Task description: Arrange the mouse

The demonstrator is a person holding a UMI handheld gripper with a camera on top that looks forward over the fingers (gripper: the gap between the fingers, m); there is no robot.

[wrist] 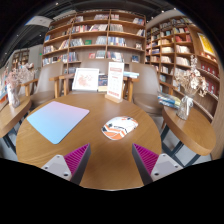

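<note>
- The mouse (120, 127) is seen at the centre of the frame, resting on the round wooden desk (110, 165), with a white shell and orange-red trim.
- The gripper (110, 158) is held wide open and empty; its pink-padded fingers (76, 157) are shown at the bottom of the frame, well apart.
- The mouse is placed ahead of the gripper, slightly right of the midline between the fingers, and clear of both.
- Its long axis is judged to run roughly across the frame, left to right, though this is hard to confirm.
- A pale blue mouse pad (57, 121) is laid to the left of the mouse, near it but not touching.
- A forward reach, nudged slightly right, is judged necessary.
</note>
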